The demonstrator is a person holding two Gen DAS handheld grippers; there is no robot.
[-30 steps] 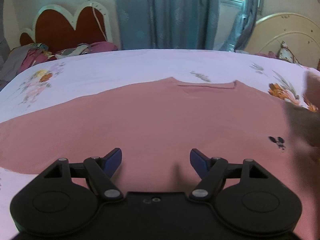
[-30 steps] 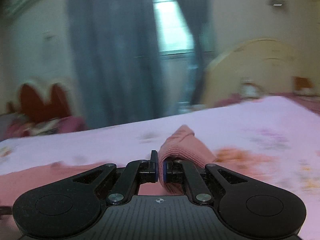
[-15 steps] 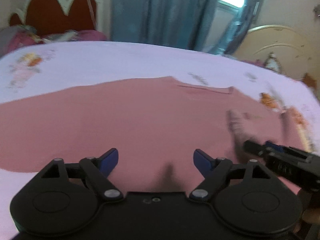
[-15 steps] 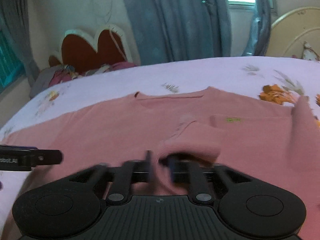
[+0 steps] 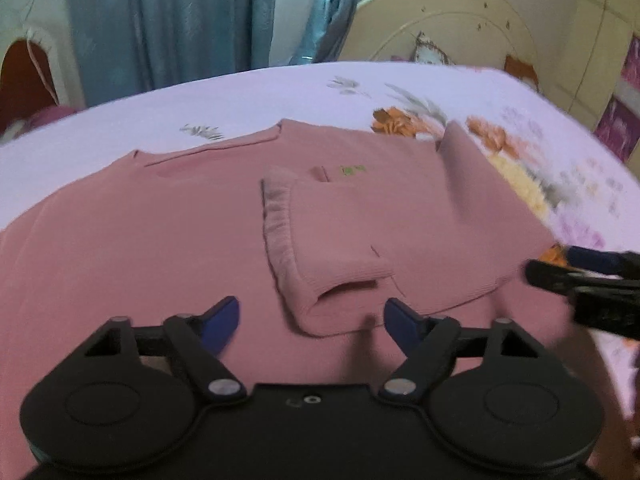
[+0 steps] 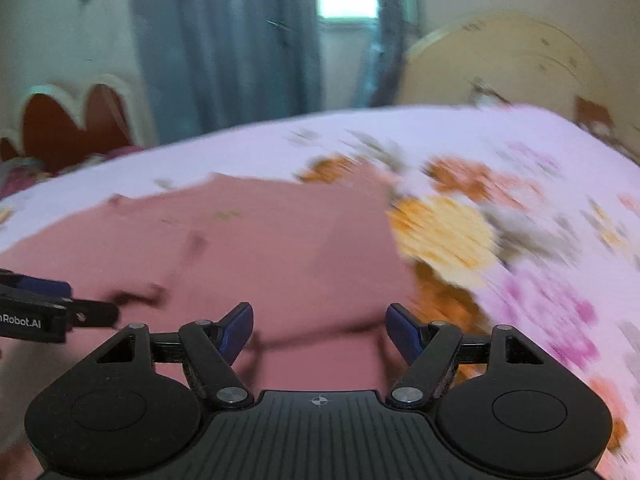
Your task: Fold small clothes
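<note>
Floral bedsheet [image 5: 280, 92], blue curtains [image 5: 172, 20], cream headboard [image 5: 448, 20]

The dusty-pink ribbed knit sweater [image 5: 168, 232] I'm folding lies flat on the lilac floral bedsheet [image 5: 248, 96], neckline towards the far edge. Its right sleeve [image 5: 336, 240] is folded across the chest, cuff near the middle.

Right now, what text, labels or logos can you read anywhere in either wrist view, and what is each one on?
"nRobot.AI": white print on the side of the left gripper, cut off by the right wrist view's left edge.
Small green mark on the pink sweater: too small and blurred to read.
Nothing else legible.
</note>
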